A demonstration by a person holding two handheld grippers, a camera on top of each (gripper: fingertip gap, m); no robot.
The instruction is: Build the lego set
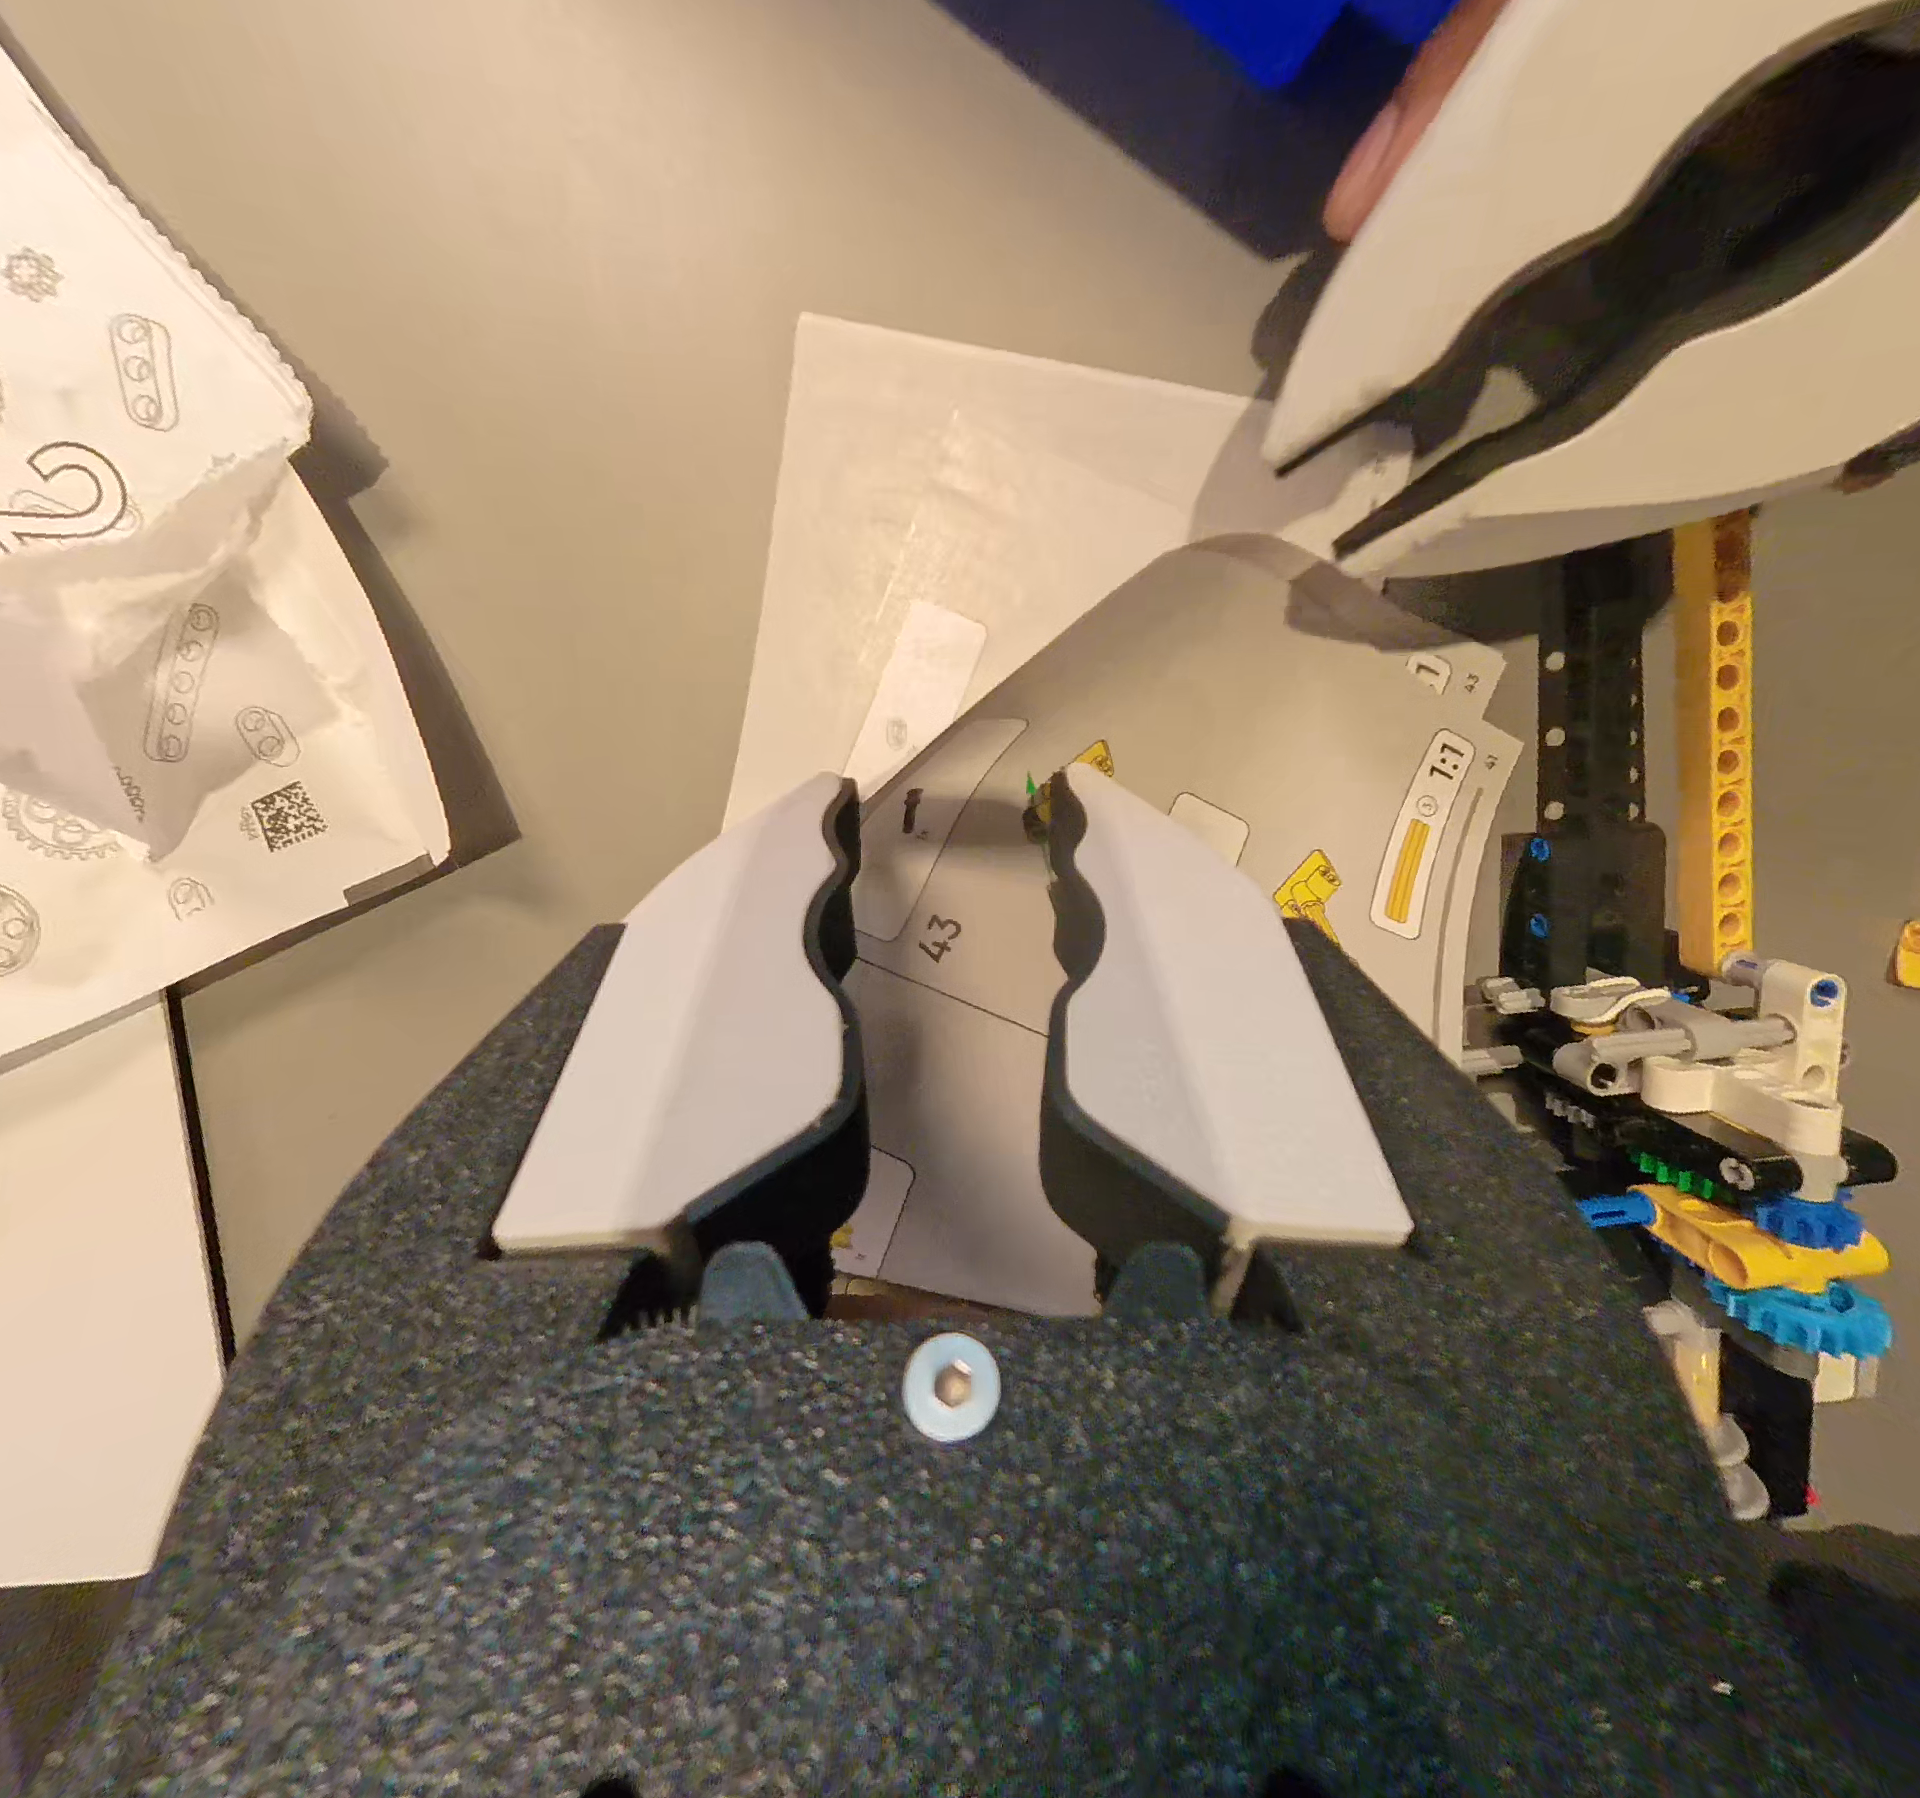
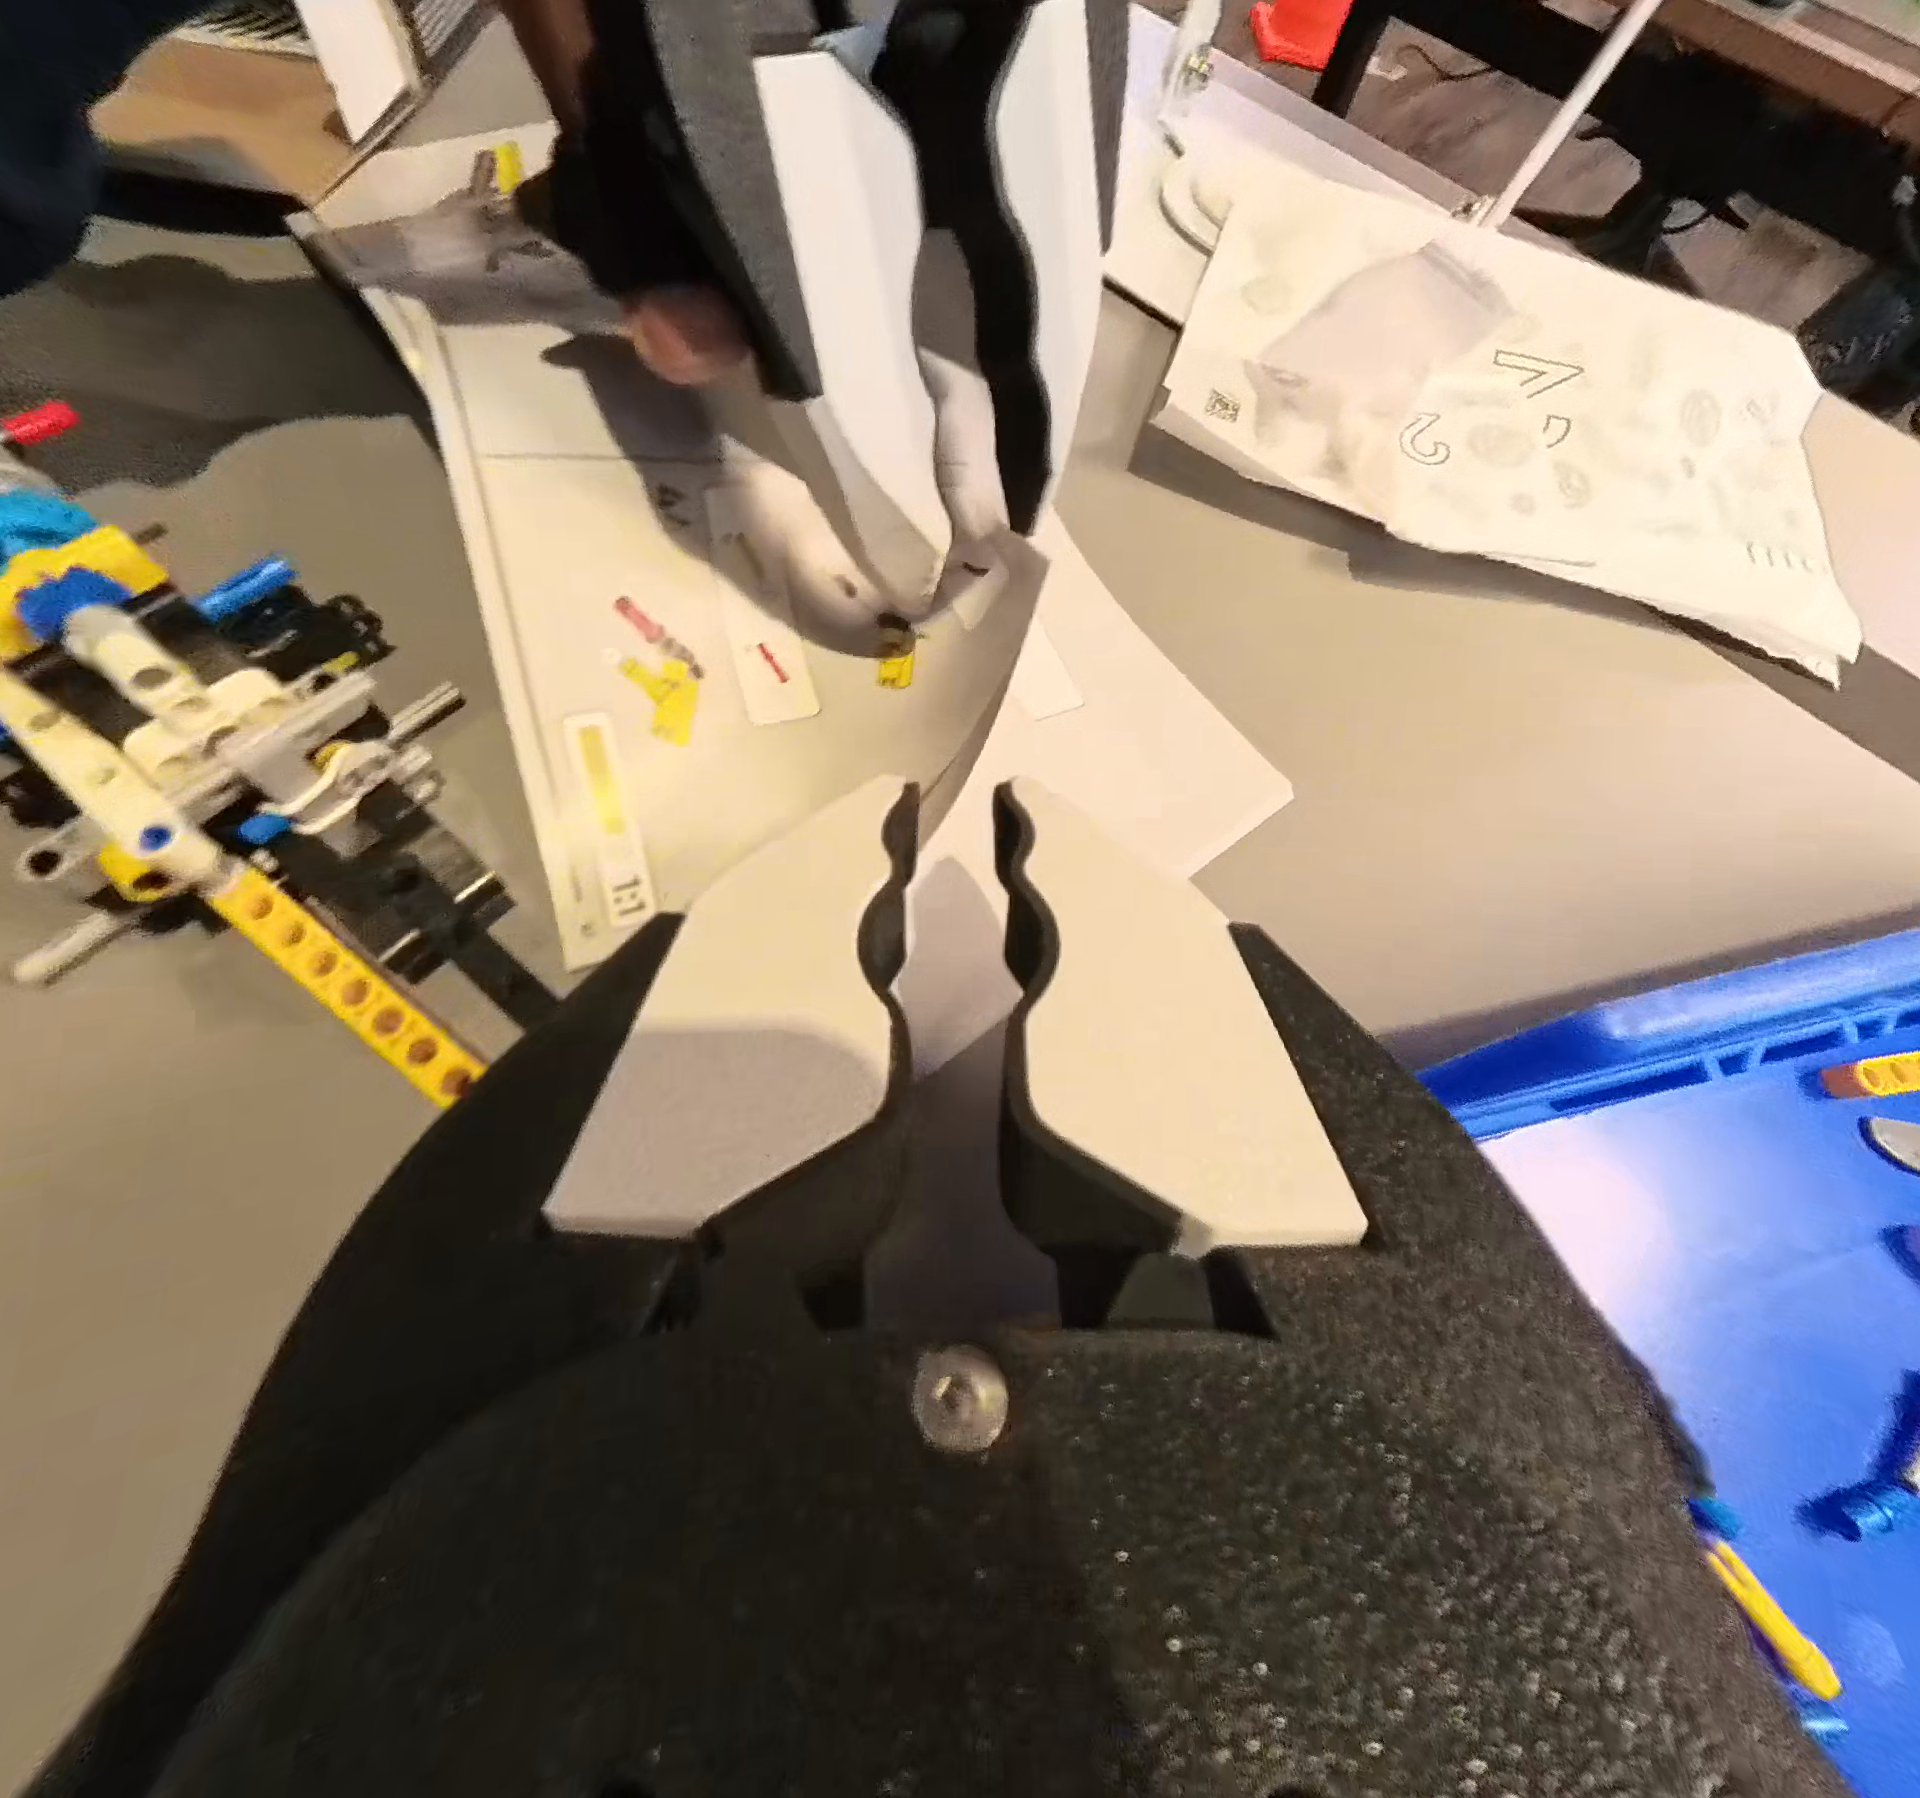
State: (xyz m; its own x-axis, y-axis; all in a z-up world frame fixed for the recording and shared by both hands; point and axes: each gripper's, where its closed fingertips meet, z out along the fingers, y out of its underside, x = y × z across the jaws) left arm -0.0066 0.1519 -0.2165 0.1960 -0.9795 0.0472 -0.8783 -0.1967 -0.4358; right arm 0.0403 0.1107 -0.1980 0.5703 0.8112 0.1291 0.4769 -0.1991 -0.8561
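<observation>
Build part-done: model (image 1: 1704,1104) at 3 o'clock, left gripper (image 1: 951,813) open over the manual (image 1: 1195,709), right gripper (image 2: 956,803) slightly open, empty.

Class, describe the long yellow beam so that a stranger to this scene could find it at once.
Start at the grey tabletop and find the half-built black, white and blue lego model beside the open instruction booklet. The long yellow plastic beam juts from it, the only yellow strip with a row of round holes.
</observation>
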